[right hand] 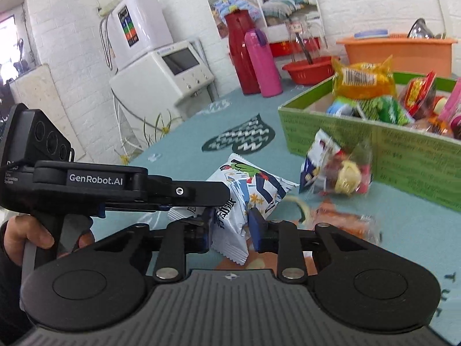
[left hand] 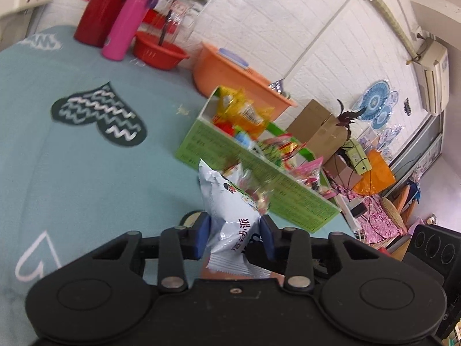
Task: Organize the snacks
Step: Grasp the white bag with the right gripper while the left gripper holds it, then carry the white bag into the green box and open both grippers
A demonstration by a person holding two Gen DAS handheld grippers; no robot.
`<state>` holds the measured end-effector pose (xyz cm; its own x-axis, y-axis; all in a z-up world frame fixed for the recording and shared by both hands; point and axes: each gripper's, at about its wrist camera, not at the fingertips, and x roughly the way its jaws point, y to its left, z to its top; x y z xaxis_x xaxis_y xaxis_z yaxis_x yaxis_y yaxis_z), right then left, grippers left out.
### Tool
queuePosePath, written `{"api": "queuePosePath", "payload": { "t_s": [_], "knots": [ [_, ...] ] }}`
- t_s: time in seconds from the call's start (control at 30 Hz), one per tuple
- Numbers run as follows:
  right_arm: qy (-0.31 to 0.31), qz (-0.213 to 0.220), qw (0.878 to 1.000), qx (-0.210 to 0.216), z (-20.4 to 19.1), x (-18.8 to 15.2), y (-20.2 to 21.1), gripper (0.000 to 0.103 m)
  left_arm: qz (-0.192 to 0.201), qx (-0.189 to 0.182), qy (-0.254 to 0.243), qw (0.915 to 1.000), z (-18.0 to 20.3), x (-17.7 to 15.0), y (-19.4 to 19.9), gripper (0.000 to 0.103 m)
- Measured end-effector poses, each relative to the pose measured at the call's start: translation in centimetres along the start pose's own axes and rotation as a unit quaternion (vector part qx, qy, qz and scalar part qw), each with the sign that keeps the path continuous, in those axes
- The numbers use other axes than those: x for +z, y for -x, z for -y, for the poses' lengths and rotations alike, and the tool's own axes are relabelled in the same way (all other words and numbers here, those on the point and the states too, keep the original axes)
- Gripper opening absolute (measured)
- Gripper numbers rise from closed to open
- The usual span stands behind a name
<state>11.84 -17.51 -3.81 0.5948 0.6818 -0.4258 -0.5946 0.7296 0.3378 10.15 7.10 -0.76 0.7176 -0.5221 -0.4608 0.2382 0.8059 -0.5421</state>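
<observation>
In the left wrist view my left gripper (left hand: 234,236) is shut on a white snack packet (left hand: 230,213) printed with blue characters, held upright between the blue pads. In the right wrist view my right gripper (right hand: 230,229) is shut on a white packet (right hand: 245,190) with the same print. The left gripper (right hand: 224,194) reaches in from the left across that packet's end. Whether both hold one packet I cannot tell. The green snack box (left hand: 259,184) (right hand: 403,155) stands just beyond, filled with several colourful packets.
A clear bag of sweets (right hand: 343,173) and an orange packet (right hand: 345,222) lie on the teal tablecloth (left hand: 86,158) before the box. A pink bottle (left hand: 126,23), red flask (left hand: 106,5), red basin (left hand: 158,52) and orange tub (left hand: 230,72) line the far edge. A hand (right hand: 28,236) grips the left handle.
</observation>
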Motion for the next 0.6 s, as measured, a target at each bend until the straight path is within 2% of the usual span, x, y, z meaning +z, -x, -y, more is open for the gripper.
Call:
{"api": "queuePosePath", "payload": {
  "t_s": [0.33,0.6],
  "knots": [
    [0.013,0.079,0.996,-0.024,1.9,3.4,3.8,0.046,0.033,-0.036,-0.062,0.9969,6.0,3.6,-2.1,0.039],
    [0.018,0.119,0.991,-0.058,5.0,5.9,4.9,0.046,0.036,-0.059,-0.077,0.9947,8.2,6.3,-6.1,0.039]
  ]
}}
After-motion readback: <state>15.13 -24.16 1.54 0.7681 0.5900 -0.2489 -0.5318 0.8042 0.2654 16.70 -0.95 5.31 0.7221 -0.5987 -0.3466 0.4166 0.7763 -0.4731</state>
